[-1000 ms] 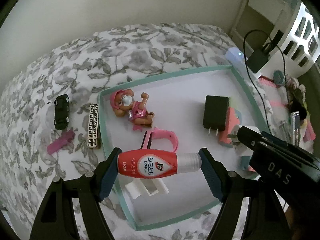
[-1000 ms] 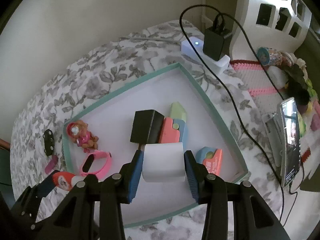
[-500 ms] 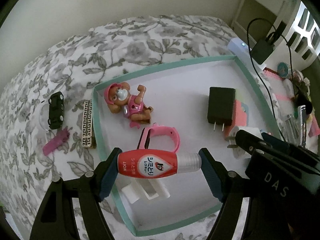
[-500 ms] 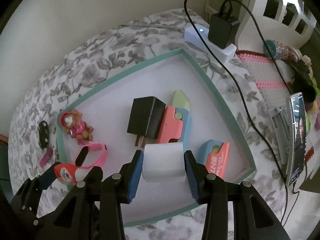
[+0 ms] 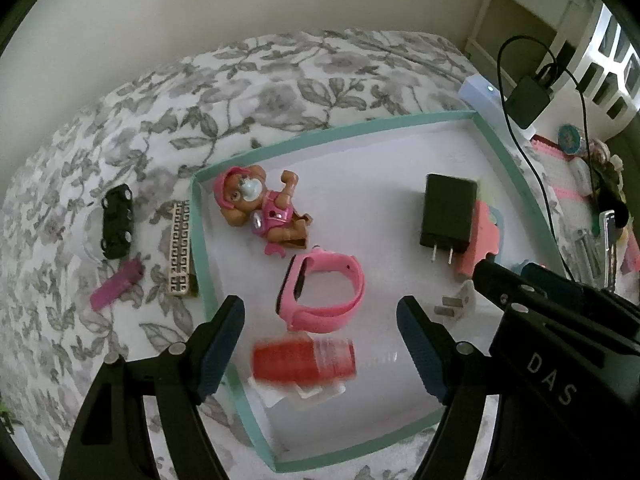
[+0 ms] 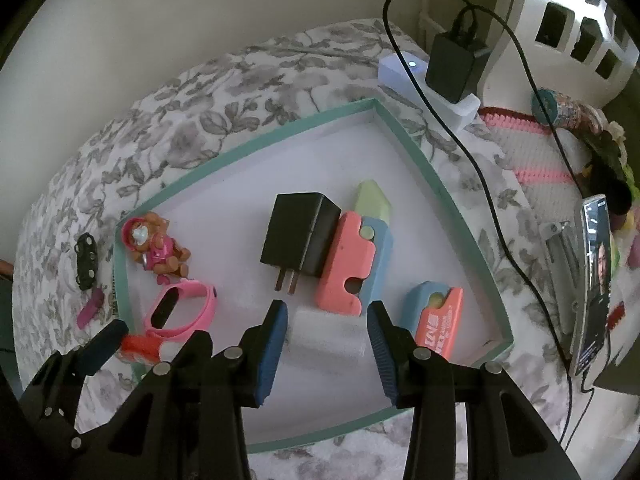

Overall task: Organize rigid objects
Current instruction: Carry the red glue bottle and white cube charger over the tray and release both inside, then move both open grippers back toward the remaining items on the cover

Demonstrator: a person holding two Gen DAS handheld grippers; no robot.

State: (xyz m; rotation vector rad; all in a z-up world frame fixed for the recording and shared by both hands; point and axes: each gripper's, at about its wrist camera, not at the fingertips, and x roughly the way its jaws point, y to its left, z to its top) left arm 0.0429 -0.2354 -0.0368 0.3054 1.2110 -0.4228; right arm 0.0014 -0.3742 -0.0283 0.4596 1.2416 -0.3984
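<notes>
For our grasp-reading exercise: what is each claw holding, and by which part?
Nothing. The left claw is open; the blurred red bottle between its pads touches neither. The right claw is open too, with the white charger plug loose between.

Bed (image 5: 280,80) with grey floral cover, teal-rimmed tray (image 5: 332,136) on it, black toy car (image 5: 117,221), patterned bar (image 5: 180,254), magenta piece (image 5: 116,285) beside tray
</notes>
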